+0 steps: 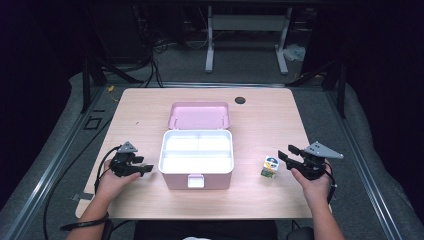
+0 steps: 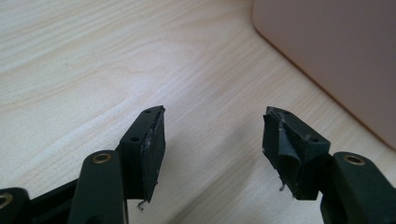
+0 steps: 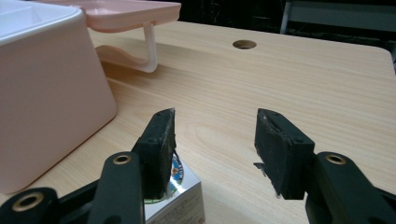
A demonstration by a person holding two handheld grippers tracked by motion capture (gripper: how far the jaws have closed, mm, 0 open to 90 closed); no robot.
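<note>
The small carton (image 1: pixel 269 166) stands on the surface (image 1: pixel 260 125) just left of the right gripper (image 1: pixel 287 152), between it and the open box (image 1: pixel 196 172). The box sits right of the left gripper (image 1: pixel 146 167), its lid (image 1: pixel 199 115) lying behind it.

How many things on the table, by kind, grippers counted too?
Pink storage box, lid open: 1
Small printed carton: 1
Hand-held grippers: 2, the left gripper and the right gripper, both with jaws apart and nothing between them
Total: 4
</note>
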